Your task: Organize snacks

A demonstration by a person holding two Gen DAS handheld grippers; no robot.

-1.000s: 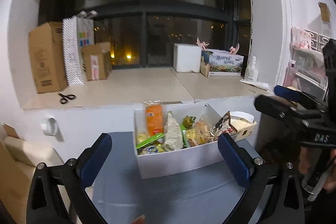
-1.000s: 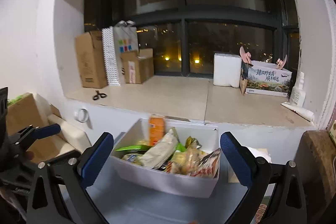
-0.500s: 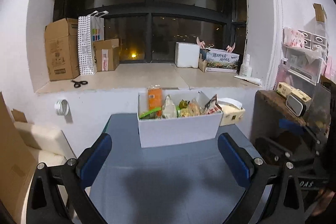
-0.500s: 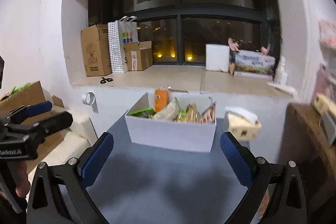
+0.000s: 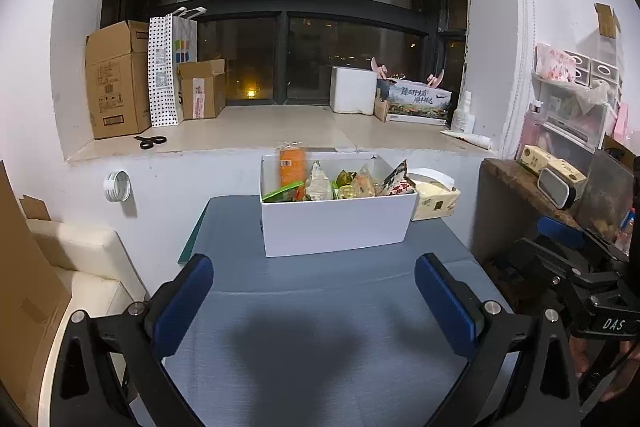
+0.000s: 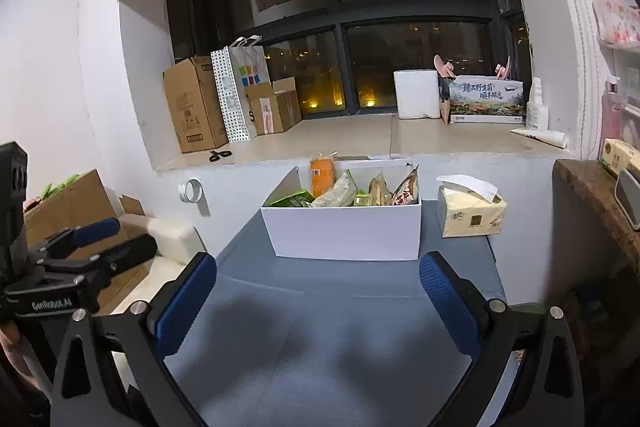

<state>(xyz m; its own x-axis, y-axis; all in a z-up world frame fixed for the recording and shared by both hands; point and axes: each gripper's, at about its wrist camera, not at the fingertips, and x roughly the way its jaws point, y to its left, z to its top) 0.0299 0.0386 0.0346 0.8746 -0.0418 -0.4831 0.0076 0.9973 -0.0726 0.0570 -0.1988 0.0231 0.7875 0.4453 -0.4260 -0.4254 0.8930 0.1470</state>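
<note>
A white box point(image 5: 336, 223) full of several snack packets stands at the far end of the grey-blue table point(image 5: 320, 327); an orange packet point(image 5: 292, 167) stands upright at its back left. It also shows in the right wrist view point(image 6: 348, 231). My left gripper point(image 5: 316, 301) is open and empty, held well back from the box over the table. My right gripper point(image 6: 318, 303) is open and empty, also back from the box. Each gripper shows at the edge of the other's view.
A tissue pack point(image 6: 470, 217) sits right of the box. The window sill point(image 5: 280, 131) behind holds cardboard boxes point(image 5: 116, 79), a dotted bag, scissors point(image 5: 150, 141) and a printed box point(image 5: 416, 101). A wooden shelf point(image 5: 516, 179) stands at right, a cream cushion point(image 5: 80, 267) at left.
Both grippers have pulled back from the snack box, which now looks smaller and farther away. More table surface lies in front of them. Both stay open.
</note>
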